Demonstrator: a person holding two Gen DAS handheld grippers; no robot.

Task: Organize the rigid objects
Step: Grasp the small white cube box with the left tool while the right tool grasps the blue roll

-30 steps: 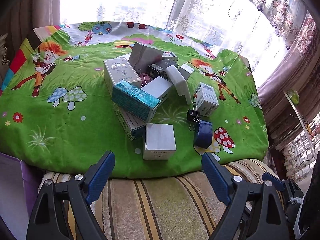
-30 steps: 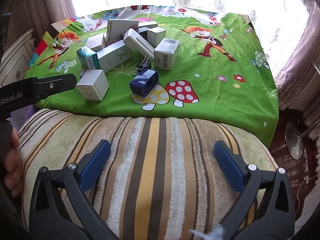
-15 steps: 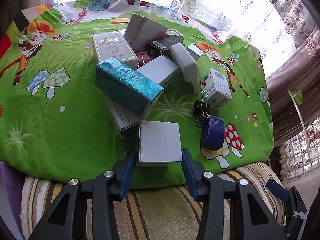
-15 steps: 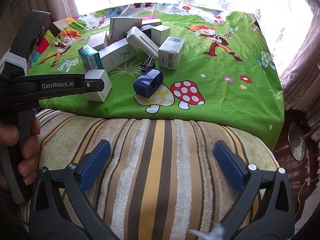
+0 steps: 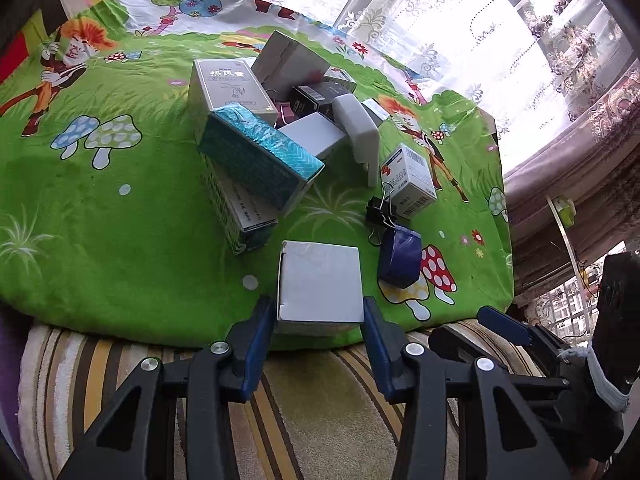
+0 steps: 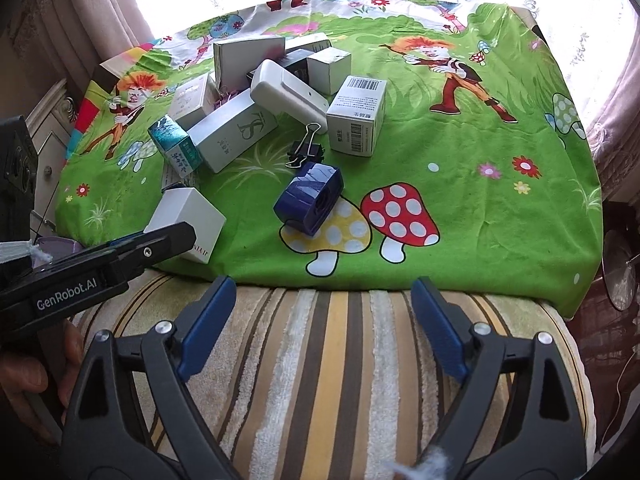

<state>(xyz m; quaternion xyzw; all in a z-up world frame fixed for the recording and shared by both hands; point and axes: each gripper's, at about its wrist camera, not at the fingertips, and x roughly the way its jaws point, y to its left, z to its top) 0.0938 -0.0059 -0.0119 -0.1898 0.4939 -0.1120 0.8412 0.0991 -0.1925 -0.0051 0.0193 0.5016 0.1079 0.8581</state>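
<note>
Left gripper (image 5: pixel 319 314) clamped on the white box (image 5: pixel 320 286) at the near edge of the green cloth (image 5: pixel 120 240), lift straight, clear of the pile; right gripper (image 6: pixel 322 320) empty, closing.

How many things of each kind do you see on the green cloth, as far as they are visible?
Cardboard boxes: 10 visible, counting the white box in the left gripper
Binder clips: 2, one black, one pink
White plastic case: 1
Dark blue roll: 1
Total: 14
</note>
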